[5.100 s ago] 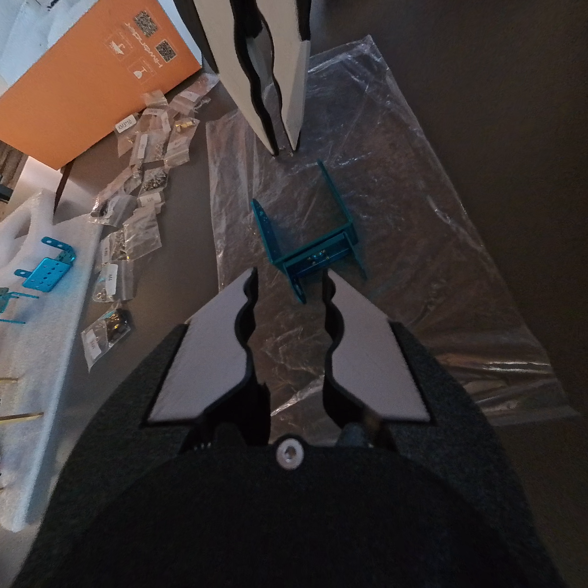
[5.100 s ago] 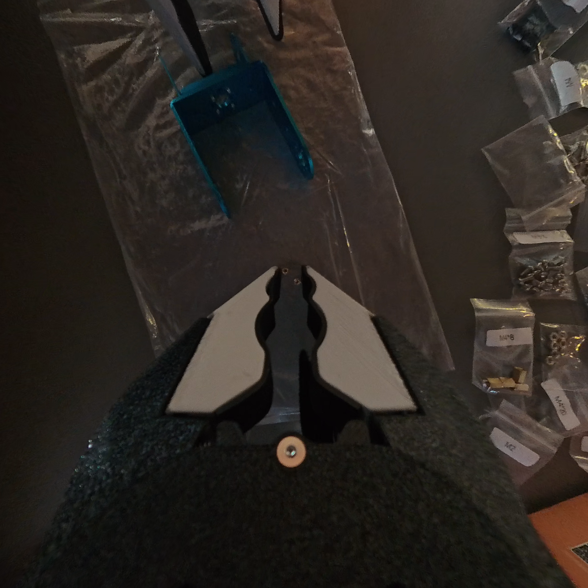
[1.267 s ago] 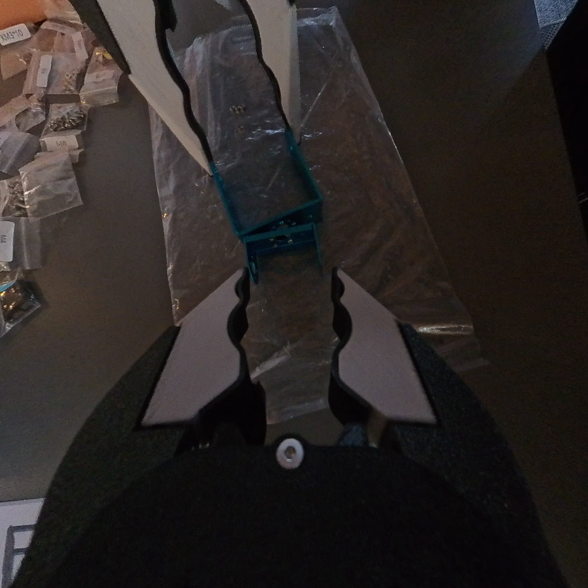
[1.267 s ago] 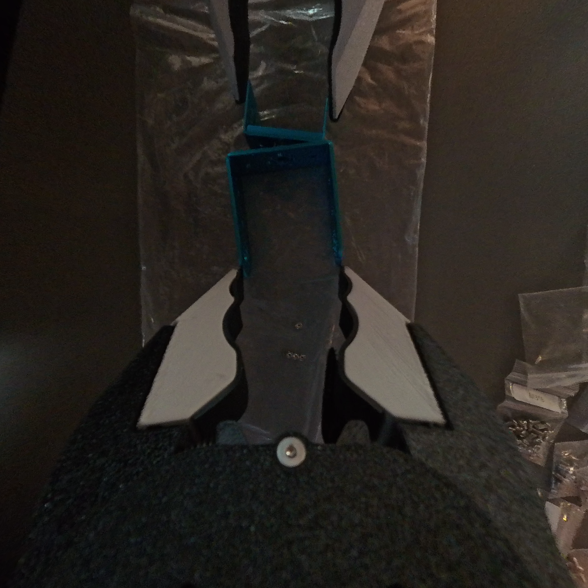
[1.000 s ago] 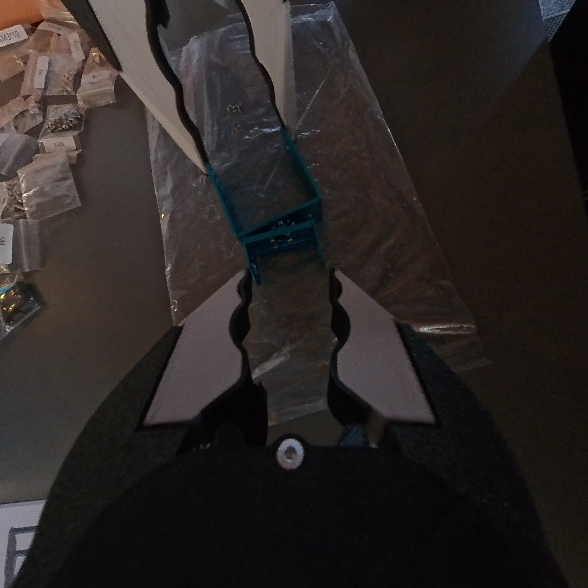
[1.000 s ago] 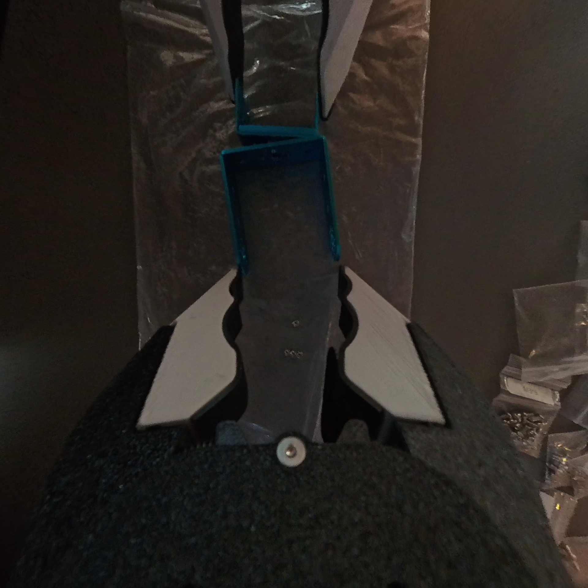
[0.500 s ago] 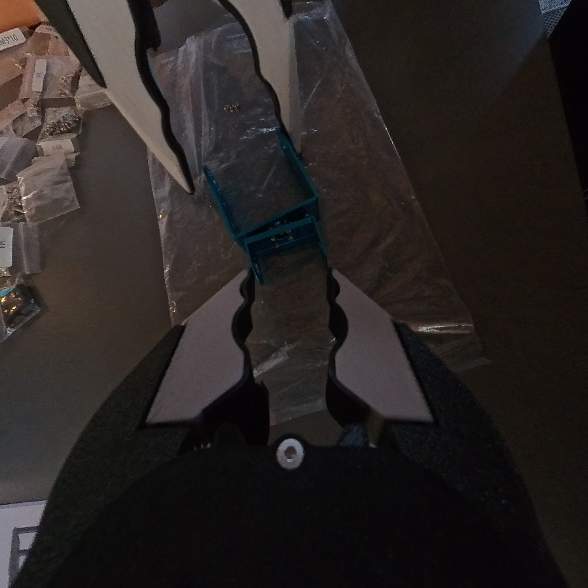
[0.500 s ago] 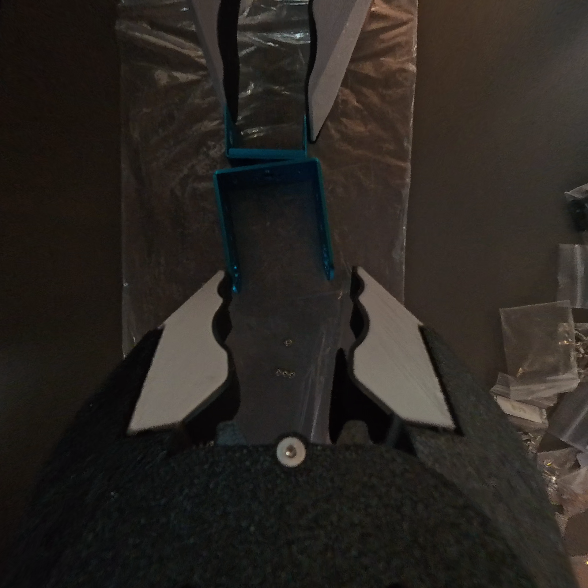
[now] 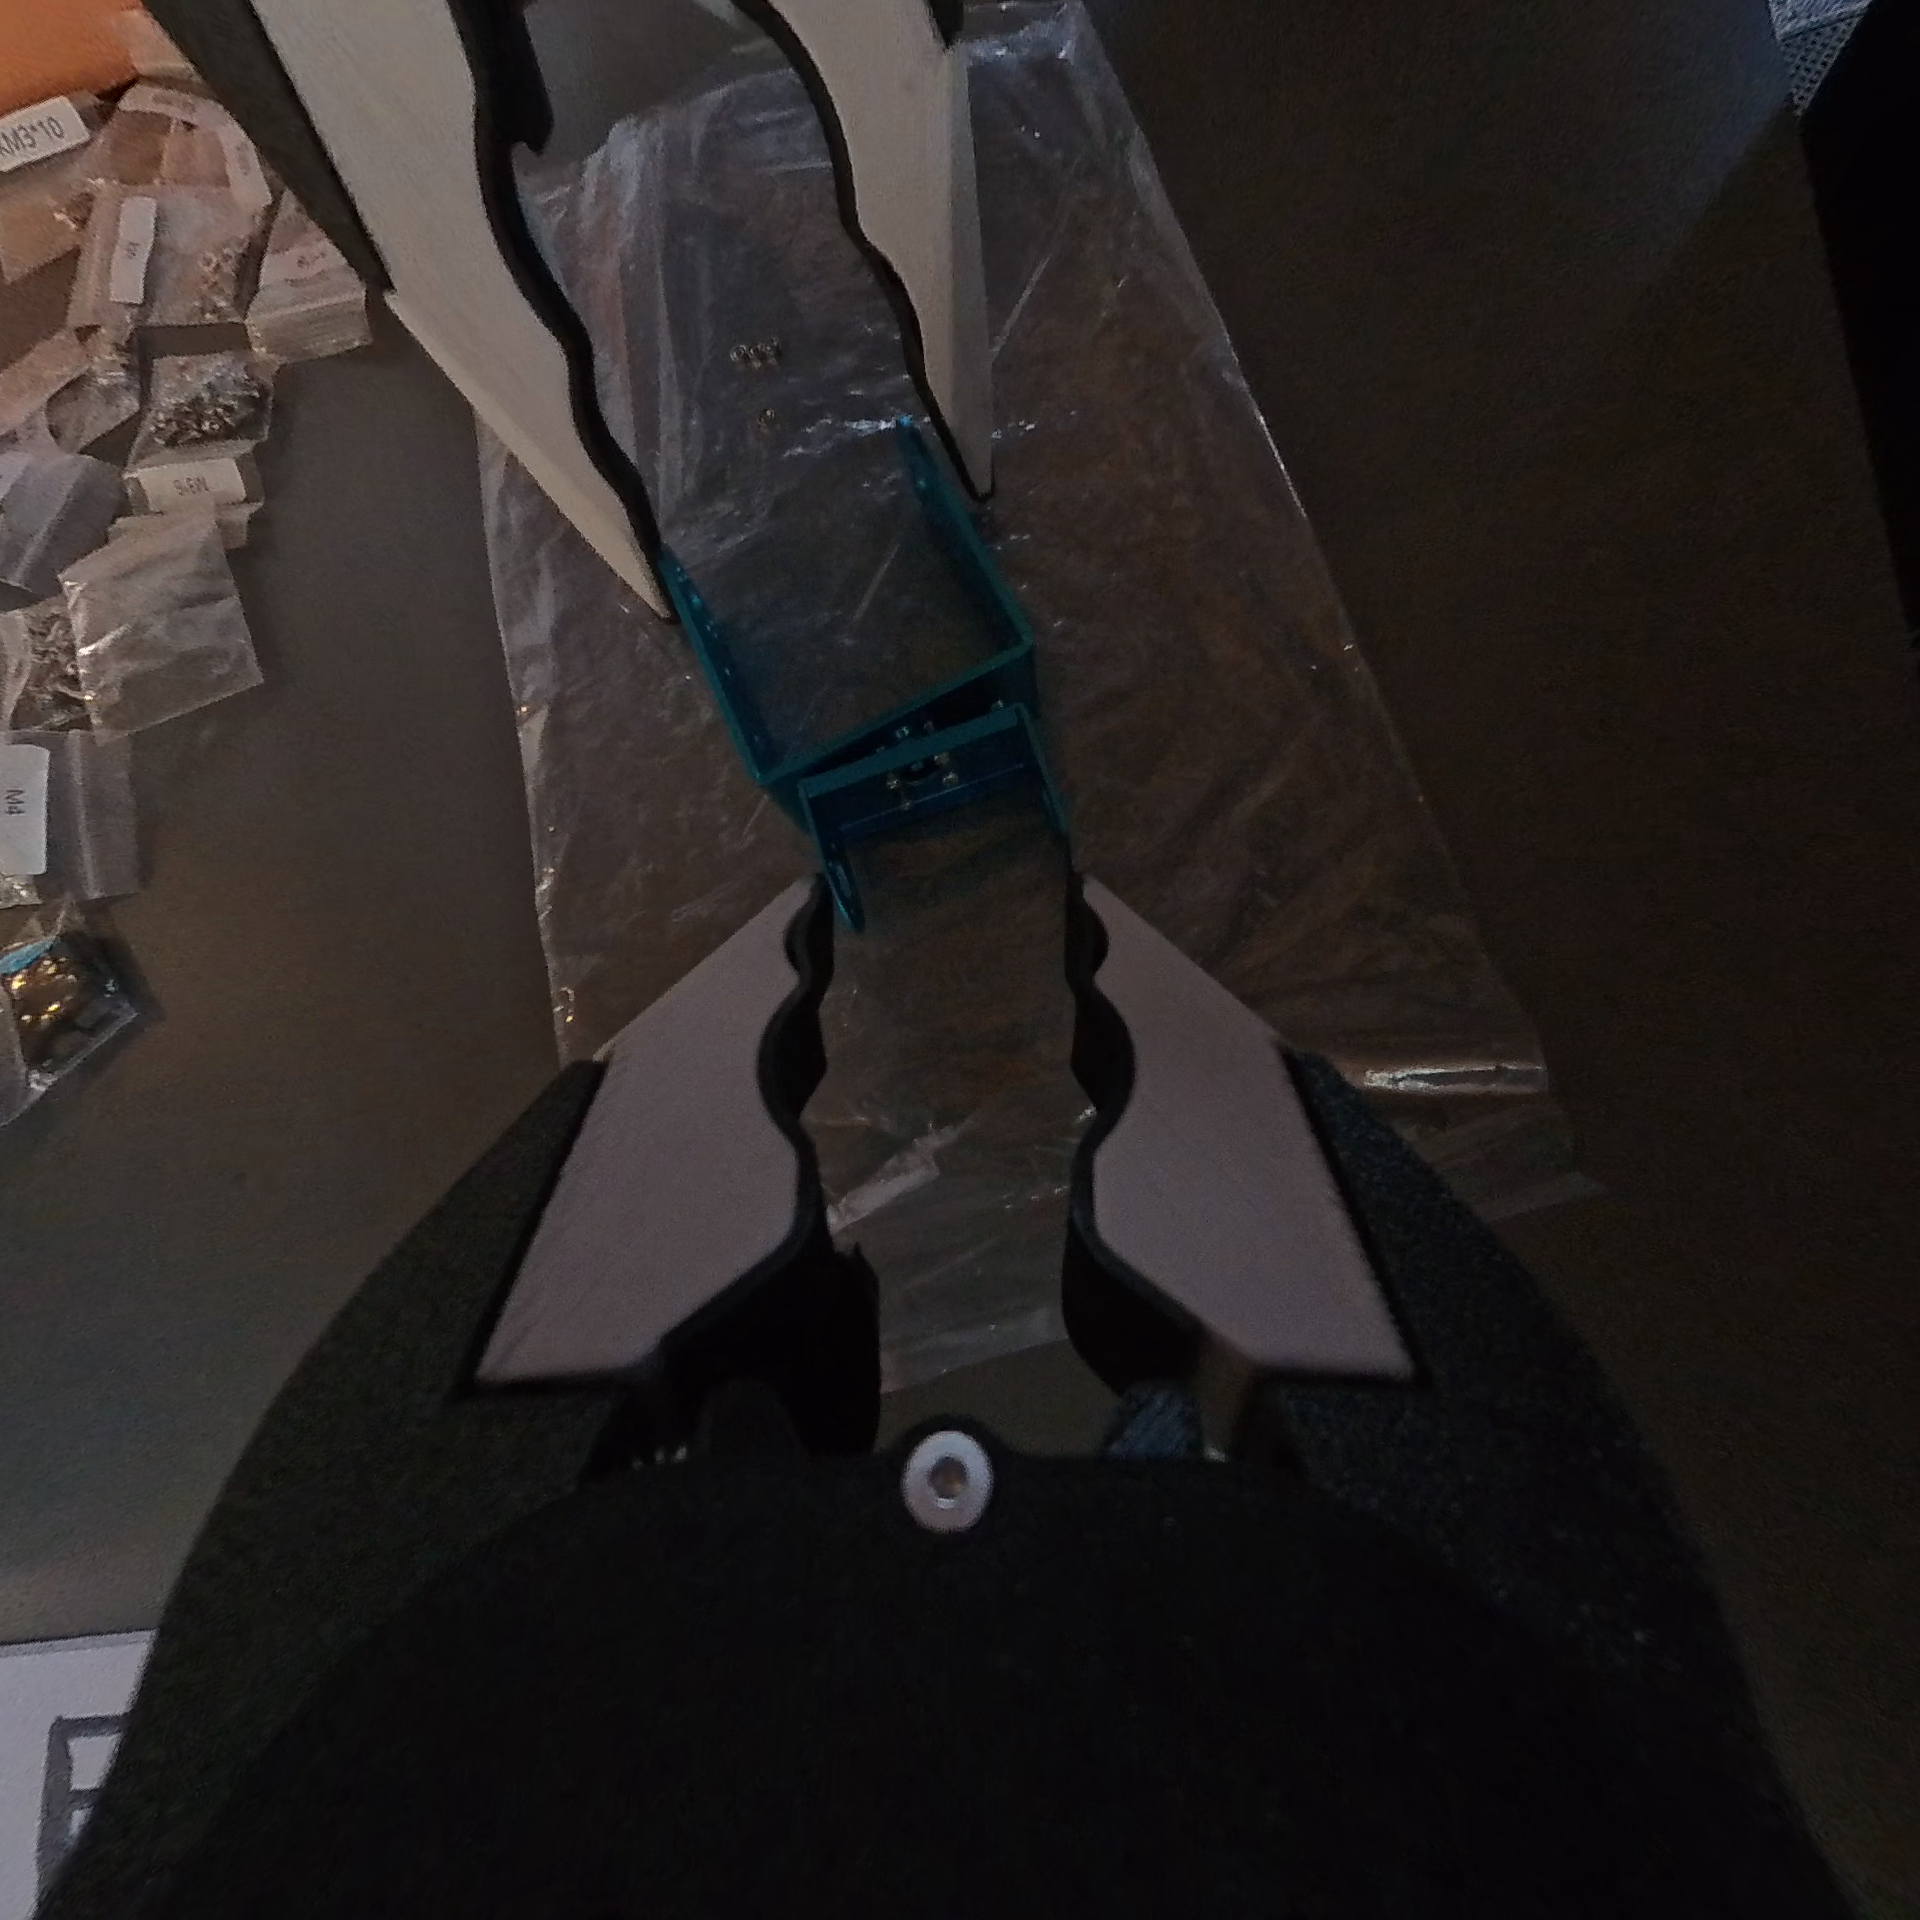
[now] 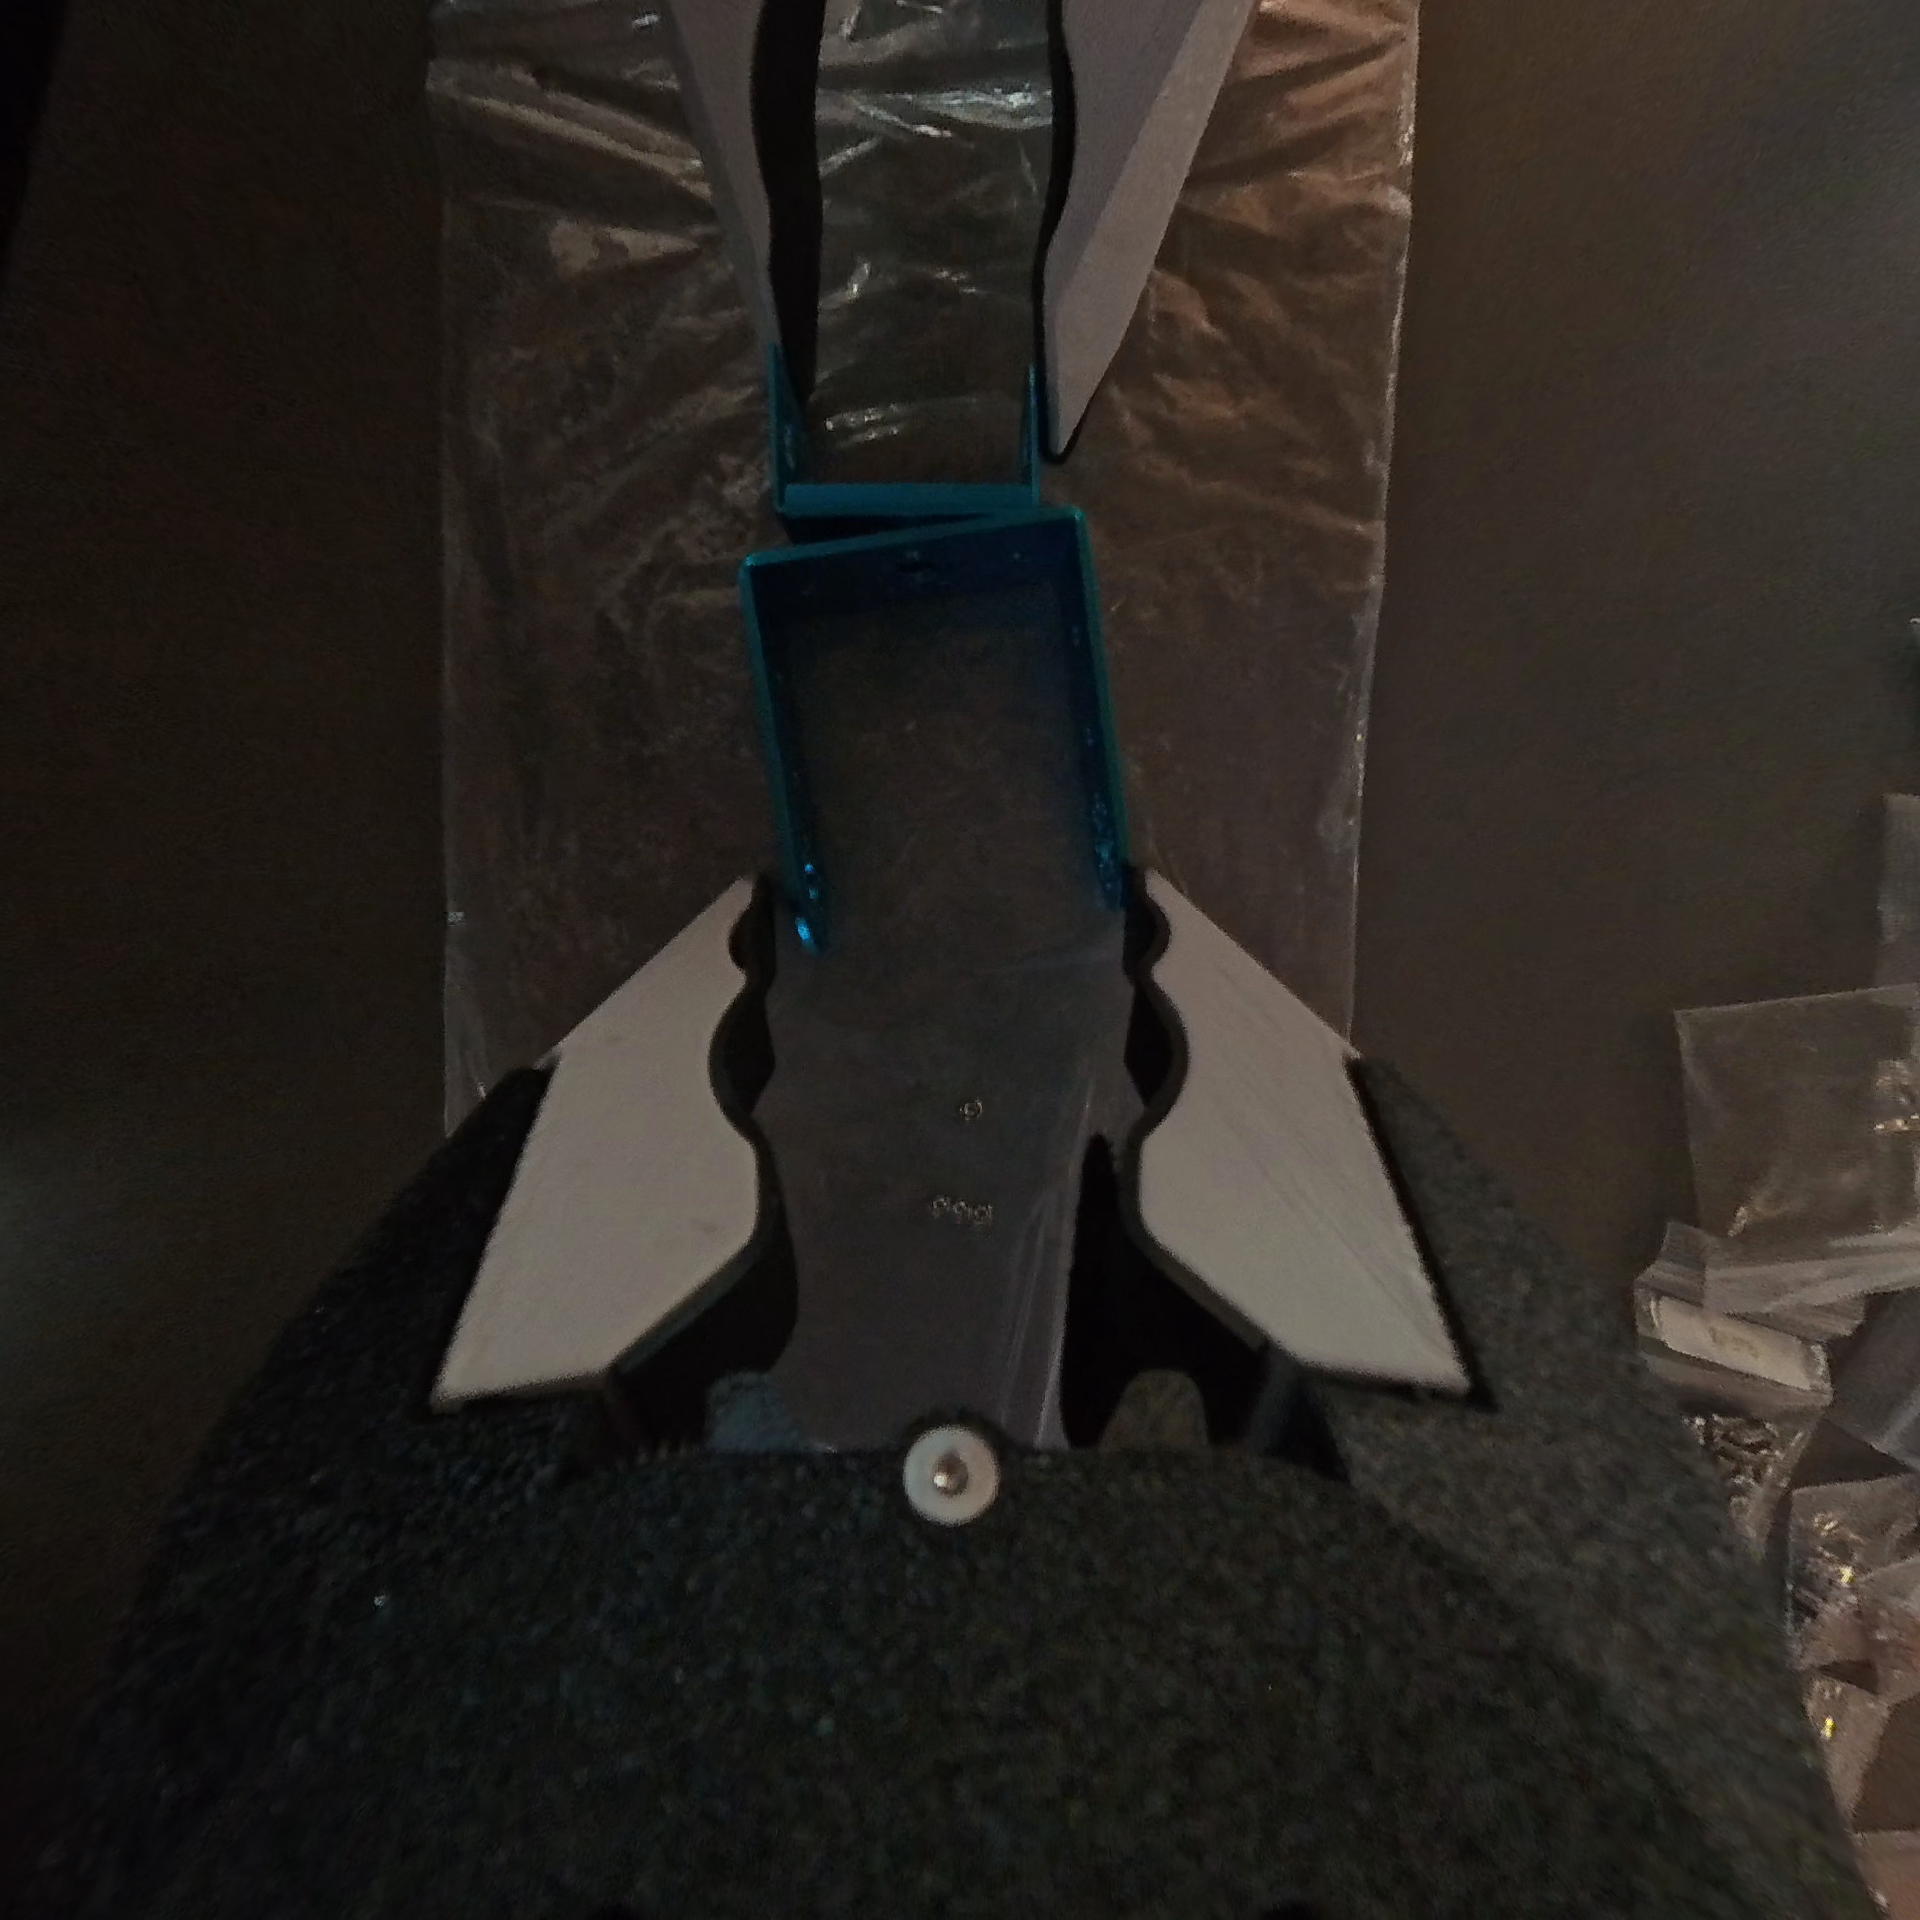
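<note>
Two blue U-shaped metal brackets lie back to back on a clear plastic bag (image 9: 1247, 831) on a dark table. My left gripper (image 9: 951, 894) is open, its fingertips flanking the leg ends of the small bracket (image 9: 925, 779). My right gripper (image 10: 948, 894) is open, and the leg ends of the large bracket (image 10: 1091, 727) sit just inside its fingertips. The right gripper also shows at the top of the left wrist view (image 9: 810, 540), and the left gripper at the top of the right wrist view (image 10: 925, 431). The small bracket (image 10: 904, 504) shows beyond the large one.
Several small nuts (image 10: 966, 1210) lie loose on the plastic between my right fingers. Several small bags of hardware (image 9: 156, 613) are heaped on the left of the left wrist view and on the right of the right wrist view (image 10: 1787, 1143). An orange box corner (image 9: 52, 42) shows at the top left. Spacing between my two grippers at the tips: around 8 cm.
The right gripper opened wider and backed off the large bracket's legs, then moved forward so the leg ends sit between its fingertips again. The left gripper has barely moved.
</note>
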A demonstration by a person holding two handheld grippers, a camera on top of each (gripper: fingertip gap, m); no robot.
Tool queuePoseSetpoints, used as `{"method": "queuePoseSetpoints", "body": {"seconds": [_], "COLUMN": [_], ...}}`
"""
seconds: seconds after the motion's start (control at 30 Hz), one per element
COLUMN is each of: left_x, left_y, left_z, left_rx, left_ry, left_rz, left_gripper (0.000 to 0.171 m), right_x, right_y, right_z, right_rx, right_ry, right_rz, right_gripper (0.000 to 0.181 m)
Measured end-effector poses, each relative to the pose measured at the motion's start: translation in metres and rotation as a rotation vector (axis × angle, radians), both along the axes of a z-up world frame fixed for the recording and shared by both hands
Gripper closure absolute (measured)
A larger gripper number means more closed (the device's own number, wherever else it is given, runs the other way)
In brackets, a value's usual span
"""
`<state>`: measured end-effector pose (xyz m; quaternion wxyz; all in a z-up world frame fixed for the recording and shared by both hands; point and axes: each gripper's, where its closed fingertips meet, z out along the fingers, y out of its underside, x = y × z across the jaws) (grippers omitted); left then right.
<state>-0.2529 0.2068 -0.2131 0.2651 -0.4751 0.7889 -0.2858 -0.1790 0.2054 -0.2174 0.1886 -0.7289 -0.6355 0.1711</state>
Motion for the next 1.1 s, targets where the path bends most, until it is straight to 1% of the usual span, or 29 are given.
{"method": "queuePoseSetpoints", "body": {"seconds": [0.13,0.27,0.37,0.63,1.1], "left_x": [0.0,0.0,0.001,0.002,0.004], "left_y": [0.0,0.0,-0.001,-0.001,-0.002], "left_z": [0.0,0.0,0.0,0.0,0.001], "left_rx": [0.003,0.011,0.008,0.012,0.015], "left_ry": [0.001,-0.001,0.0,-0.006,-0.018], "left_rz": [0.0,0.0,0.002,0.009,0.003], "left_gripper": [0.128,0.128,0.128,0.128,0.128], "right_x": [0.007,0.013,0.008,0.002,0.0], "right_y": [0.005,0.007,0.004,0.002,0.003], "right_z": [0.003,0.002,-0.002,-0.002,-0.002], "right_rx": [0.02,-0.003,0.0,-0.006,-0.001], "right_ry": [-0.011,-0.014,-0.016,-0.003,-0.006], "right_rz": [-0.017,-0.035,-0.016,-0.011,-0.014], "right_gripper": [0.111,0.107,0.109,0.112,0.115]}}
